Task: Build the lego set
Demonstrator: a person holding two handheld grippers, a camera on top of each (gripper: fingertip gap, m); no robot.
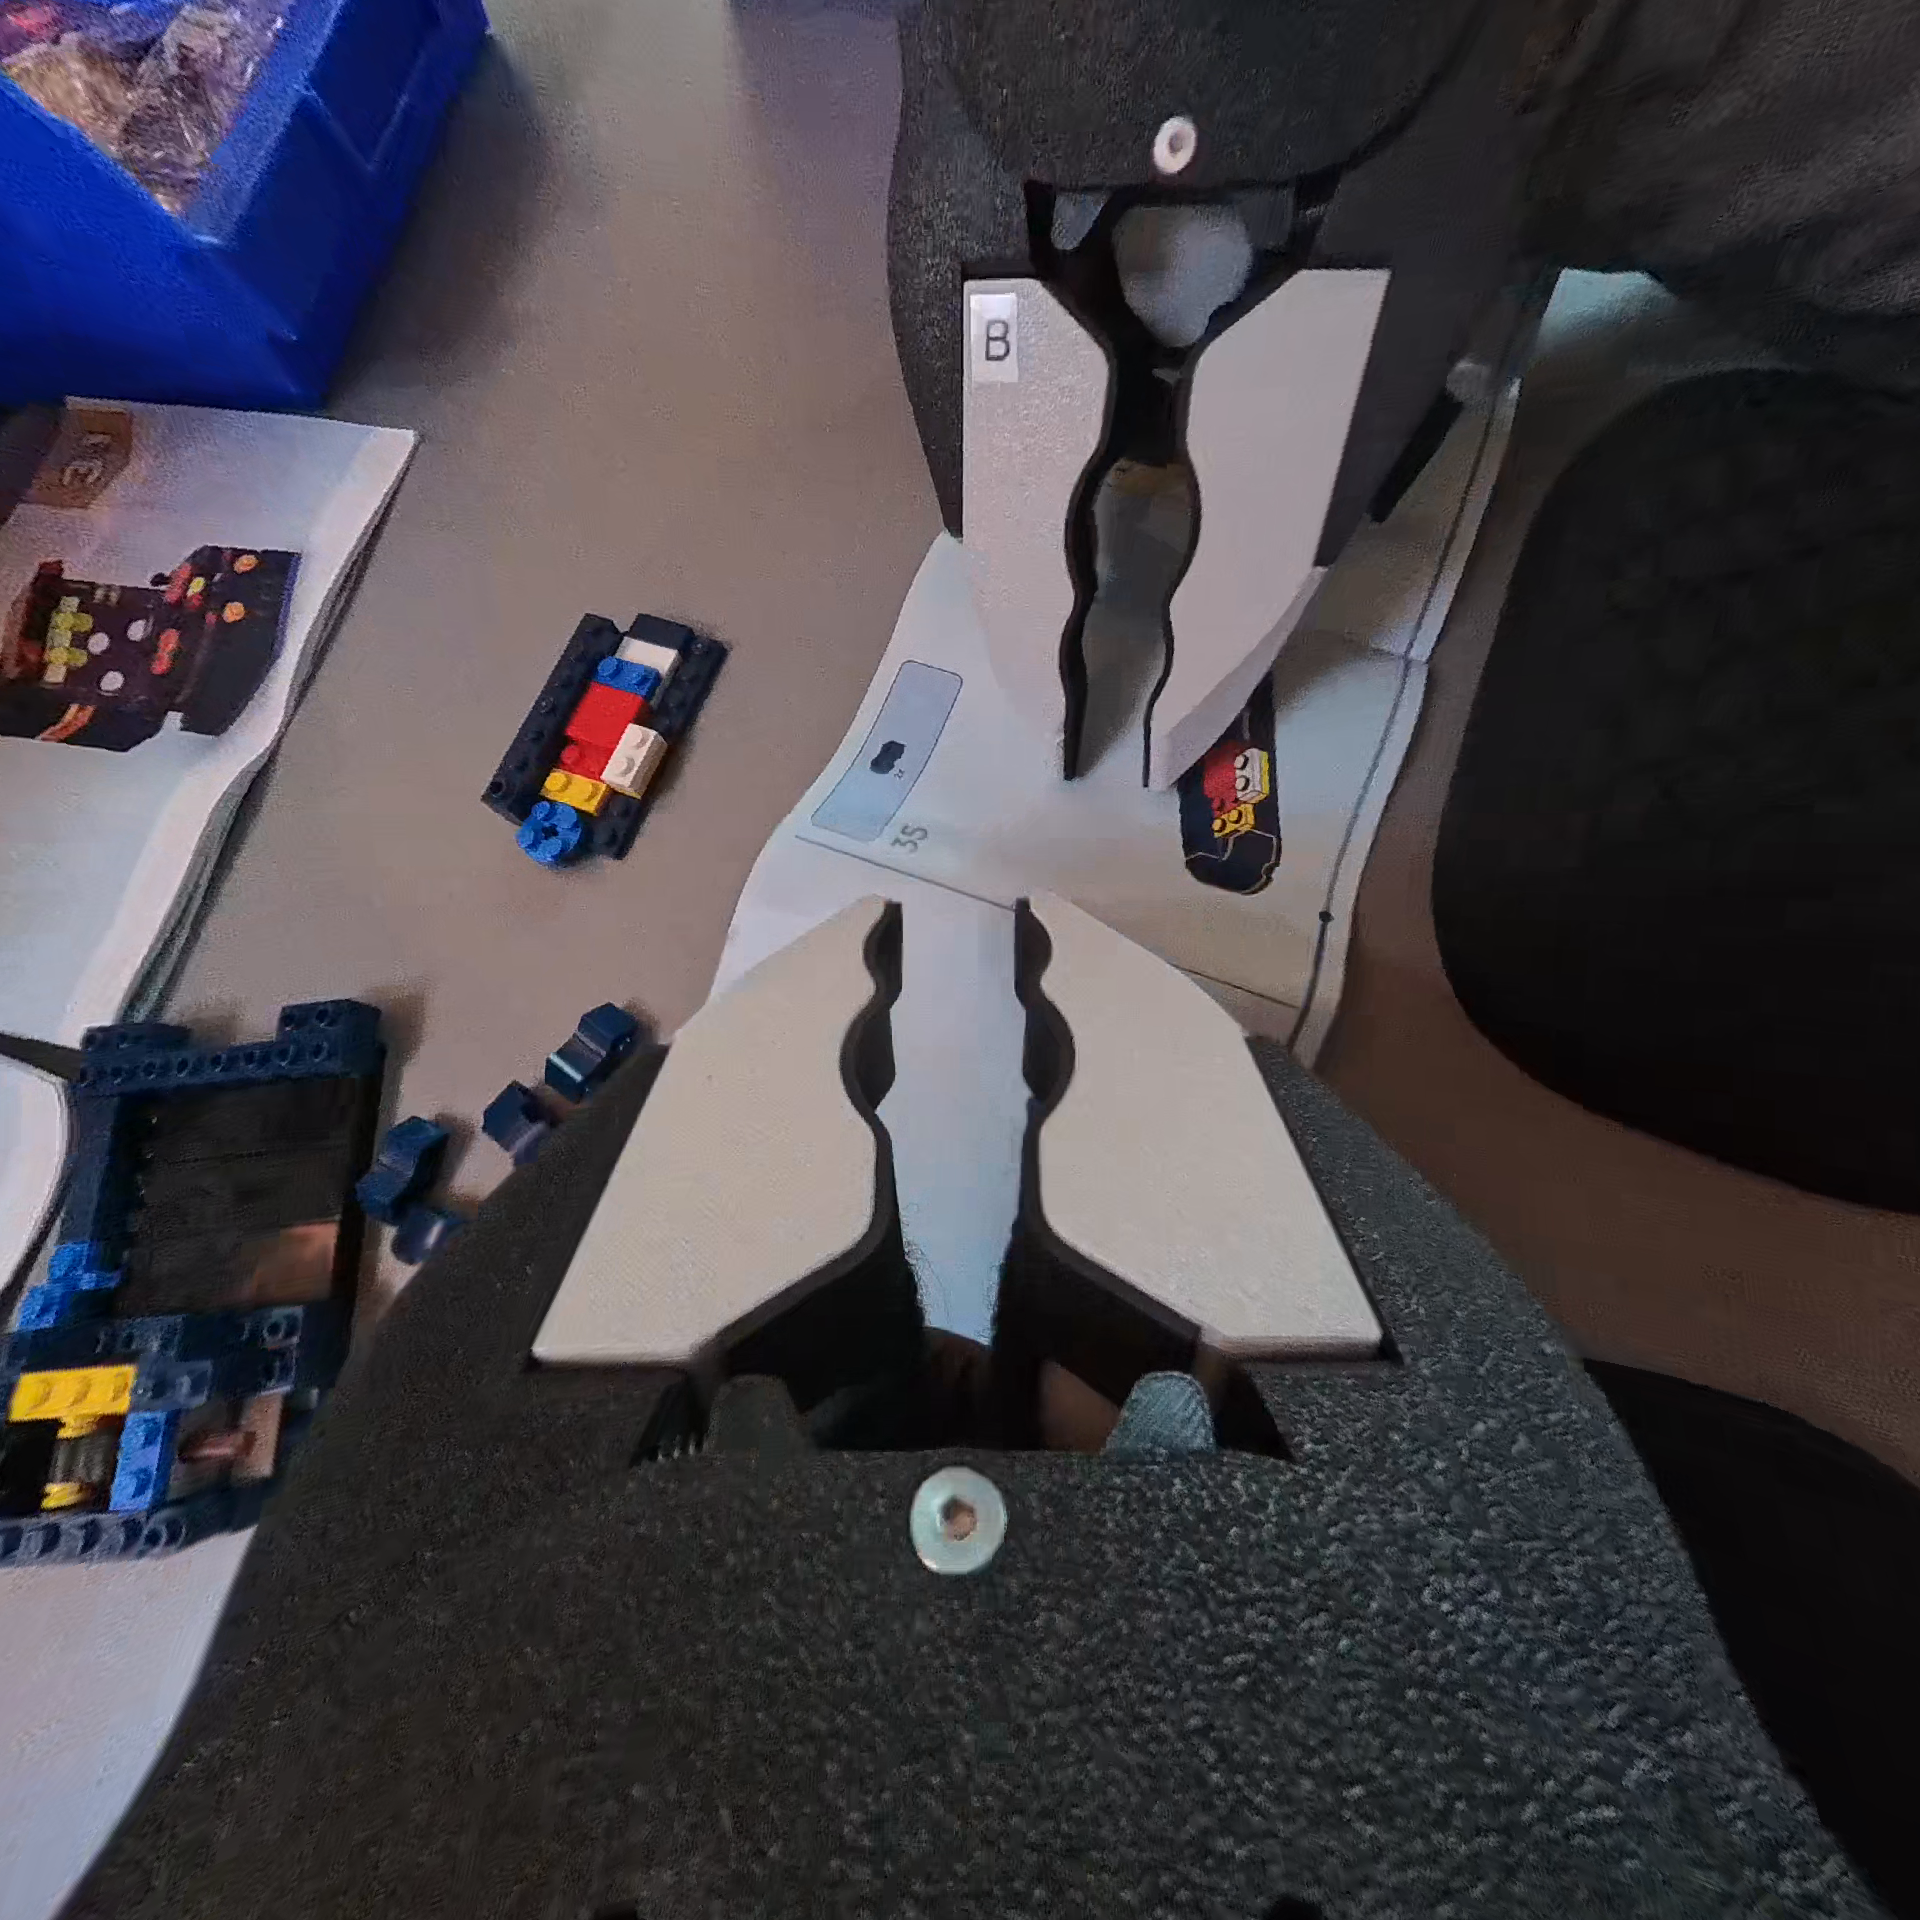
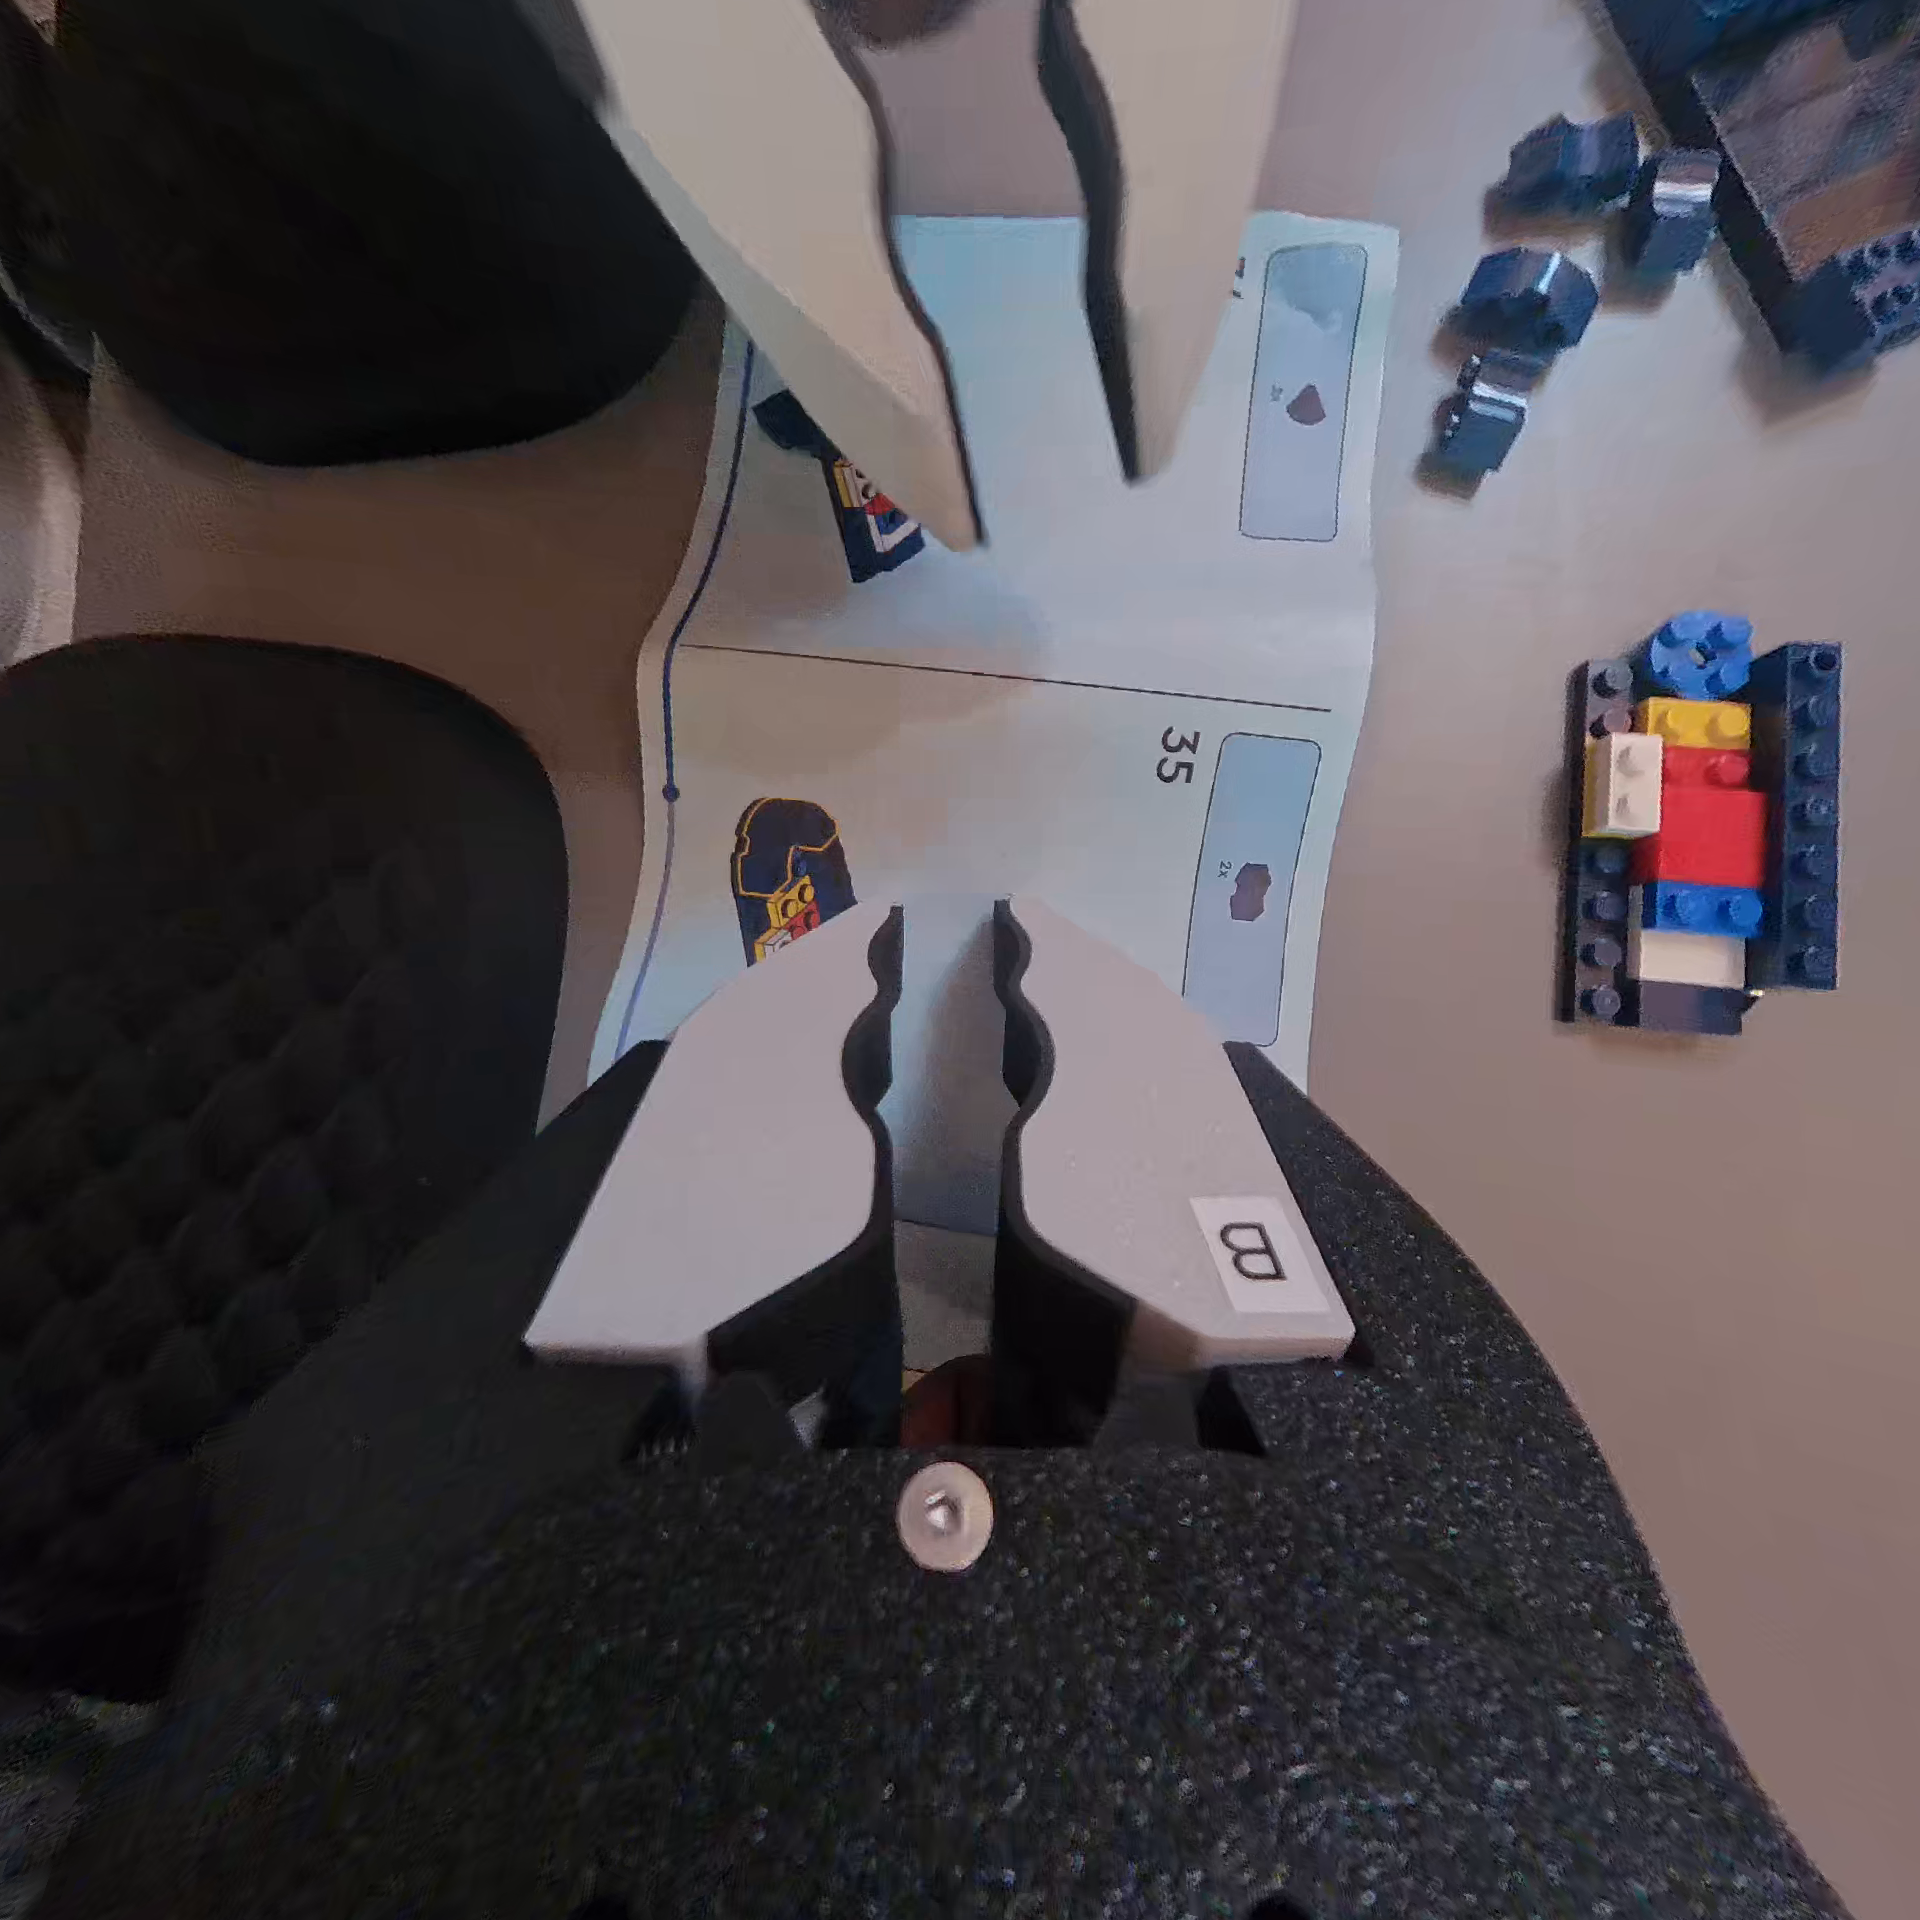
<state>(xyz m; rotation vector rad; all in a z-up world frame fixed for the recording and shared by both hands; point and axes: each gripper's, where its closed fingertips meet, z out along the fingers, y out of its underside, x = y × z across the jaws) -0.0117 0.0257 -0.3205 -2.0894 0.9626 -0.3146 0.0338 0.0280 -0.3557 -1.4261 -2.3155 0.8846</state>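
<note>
Paper instruction sheet [image 2: 997, 623] lies at the tabletop [image 1: 623, 364] edge. Left gripper [image 1: 956, 904] and right gripper [image 2: 948, 906] hover over it — jaws slightly spread, nothing pinched. Risk: fingertips dragging the loose sheet off the edge, or grippers colliding.

bare table [image 2: 1507, 1299], brick model [image 2: 1704, 831] beside booklet [image 2: 1039, 644]

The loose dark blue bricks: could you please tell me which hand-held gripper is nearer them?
Left. The left hand-held gripper is just beside the bricks; the right hand-held gripper is farther, over the instruction page.
</note>
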